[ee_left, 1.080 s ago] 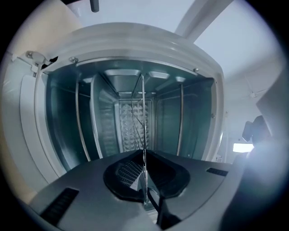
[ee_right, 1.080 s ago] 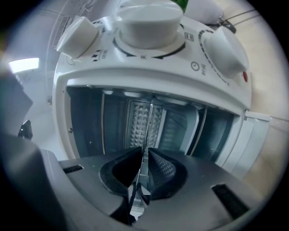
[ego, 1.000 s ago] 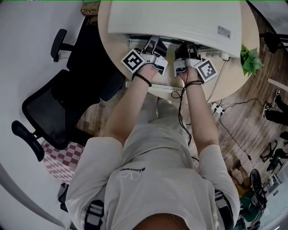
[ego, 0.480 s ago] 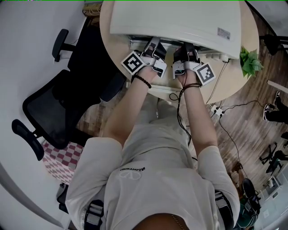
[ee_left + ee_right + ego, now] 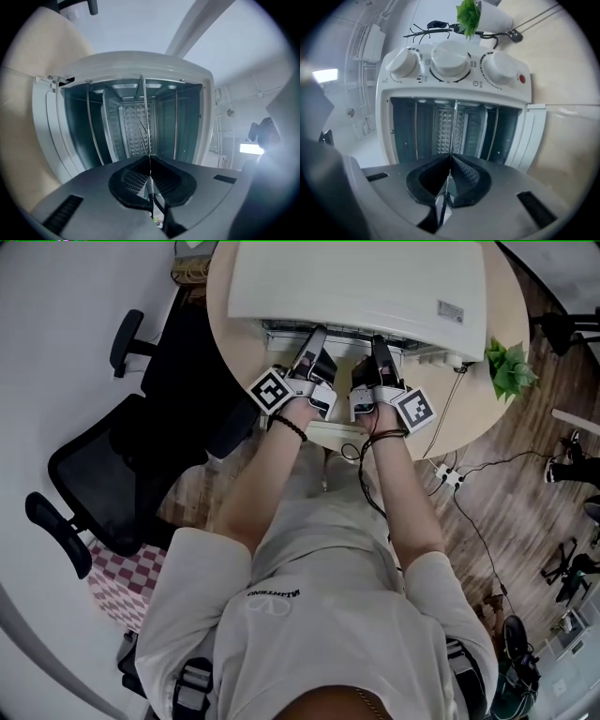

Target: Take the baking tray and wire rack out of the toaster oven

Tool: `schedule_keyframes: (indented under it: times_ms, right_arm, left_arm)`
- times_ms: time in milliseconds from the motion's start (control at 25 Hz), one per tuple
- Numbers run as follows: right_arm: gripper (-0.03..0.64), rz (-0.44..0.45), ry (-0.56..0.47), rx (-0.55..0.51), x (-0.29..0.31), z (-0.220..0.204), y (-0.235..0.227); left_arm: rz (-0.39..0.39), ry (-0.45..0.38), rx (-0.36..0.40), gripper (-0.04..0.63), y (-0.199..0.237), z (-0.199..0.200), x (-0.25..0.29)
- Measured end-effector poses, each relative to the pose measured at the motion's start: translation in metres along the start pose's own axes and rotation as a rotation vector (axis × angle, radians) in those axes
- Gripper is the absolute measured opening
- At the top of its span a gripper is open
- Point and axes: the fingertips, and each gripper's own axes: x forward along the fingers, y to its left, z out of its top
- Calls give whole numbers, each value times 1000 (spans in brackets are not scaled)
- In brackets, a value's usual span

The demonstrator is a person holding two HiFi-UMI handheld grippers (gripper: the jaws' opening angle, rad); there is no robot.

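A white toaster oven (image 5: 356, 277) stands open on the round table (image 5: 232, 352). Both gripper views look straight into its cavity (image 5: 136, 122) (image 5: 454, 126). A thin wire rack (image 5: 143, 108) (image 5: 454, 126) shows edge-on as a single line running from the jaws into the oven. My left gripper (image 5: 314, 338) (image 5: 150, 176) is shut on its front edge, and my right gripper (image 5: 378, 341) (image 5: 450, 171) grips that edge beside it. I see no baking tray.
The oven door (image 5: 534, 136) (image 5: 47, 126) hangs open beside the cavity. Three knobs (image 5: 450, 58) sit on the control panel. A potted plant (image 5: 511, 367) stands at the table's right edge. A black office chair (image 5: 122, 456) is at left; cables and a power strip (image 5: 448, 474) lie on the floor.
Both grippers have drawn back from under the oven toward the person, side by side, and more of them now shows. Their jaws have stayed closed on the thin edge.
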Motion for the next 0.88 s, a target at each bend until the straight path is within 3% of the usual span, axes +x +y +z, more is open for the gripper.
schedule_keyframes:
  times_ms: [880]
  right_arm:
    - [8, -26, 74, 26, -66, -23, 3]
  left_arm:
    - [23, -6, 5, 5, -17, -33, -61]
